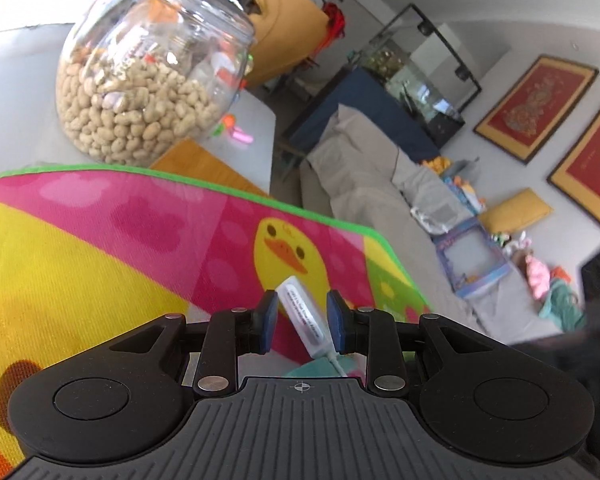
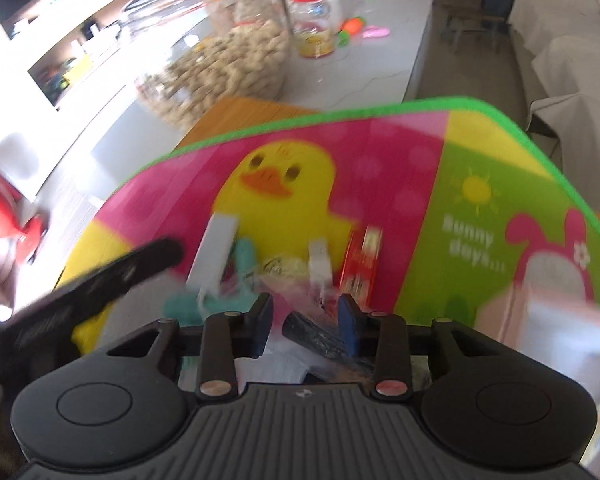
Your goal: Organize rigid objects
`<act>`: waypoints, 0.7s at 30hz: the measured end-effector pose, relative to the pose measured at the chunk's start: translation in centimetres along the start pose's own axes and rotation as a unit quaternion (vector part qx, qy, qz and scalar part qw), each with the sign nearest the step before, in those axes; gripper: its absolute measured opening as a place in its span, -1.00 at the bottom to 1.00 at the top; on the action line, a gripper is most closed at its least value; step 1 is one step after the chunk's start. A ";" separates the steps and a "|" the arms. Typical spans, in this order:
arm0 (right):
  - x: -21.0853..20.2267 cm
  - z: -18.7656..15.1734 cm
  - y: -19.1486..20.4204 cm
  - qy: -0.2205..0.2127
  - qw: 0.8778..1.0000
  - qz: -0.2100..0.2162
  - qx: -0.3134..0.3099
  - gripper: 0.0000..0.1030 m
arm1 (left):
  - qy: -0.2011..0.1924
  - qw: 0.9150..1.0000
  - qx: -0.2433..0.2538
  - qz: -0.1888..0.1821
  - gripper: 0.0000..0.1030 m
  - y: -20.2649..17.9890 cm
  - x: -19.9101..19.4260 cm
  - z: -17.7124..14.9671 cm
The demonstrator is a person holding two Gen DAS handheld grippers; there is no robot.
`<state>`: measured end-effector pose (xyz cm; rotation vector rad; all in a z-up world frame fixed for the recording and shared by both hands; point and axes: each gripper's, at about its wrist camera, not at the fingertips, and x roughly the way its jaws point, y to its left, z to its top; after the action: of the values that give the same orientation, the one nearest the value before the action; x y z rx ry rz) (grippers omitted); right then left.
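Observation:
My left gripper (image 1: pixel 302 320) is open over the colourful duck mat (image 1: pixel 100 240), with a white adapter (image 1: pixel 304 324) with a cable lying between its blue pads, touching neither. In the blurred right wrist view my right gripper (image 2: pixel 306 324) is open above a pile of small things on the mat (image 2: pixel 480 152): a white adapter (image 2: pixel 214 252), a small white plug (image 2: pixel 320 260), a red packet (image 2: pixel 362 264), a teal item (image 2: pixel 244 256) and a dark object (image 2: pixel 316 336) between the fingers. The black left gripper (image 2: pixel 100 280) shows at the left.
A big glass jar of peanuts (image 1: pixel 140 80) stands behind the mat on the white table (image 1: pixel 16 68); it also shows in the right wrist view (image 2: pixel 228 60) with a red-lidded jar (image 2: pixel 314 24) and small toys (image 2: pixel 356 28). A sofa (image 1: pixel 372 184) lies beyond the table edge.

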<state>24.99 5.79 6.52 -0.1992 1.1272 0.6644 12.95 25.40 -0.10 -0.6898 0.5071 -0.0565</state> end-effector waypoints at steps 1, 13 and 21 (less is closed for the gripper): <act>-0.4 -1.0 0.2 0.001 1.000 0.002 -0.005 -0.32 | 0.002 1.000 0.009 0.006 -0.43 -0.2 0.1 -0.1; -2.8 -8.4 3.5 -0.008 0.986 0.004 -0.166 0.03 | 0.049 0.995 0.085 0.036 -0.41 -3.7 -3.0 -4.5; -3.6 -2.5 0.2 -0.064 0.998 0.013 0.003 -0.24 | 0.080 0.983 0.158 0.036 -0.44 -5.6 -7.3 -6.4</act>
<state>22.05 3.36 8.69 -0.1355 1.0095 0.6869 4.25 18.82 2.35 -0.3559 0.6601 -0.1224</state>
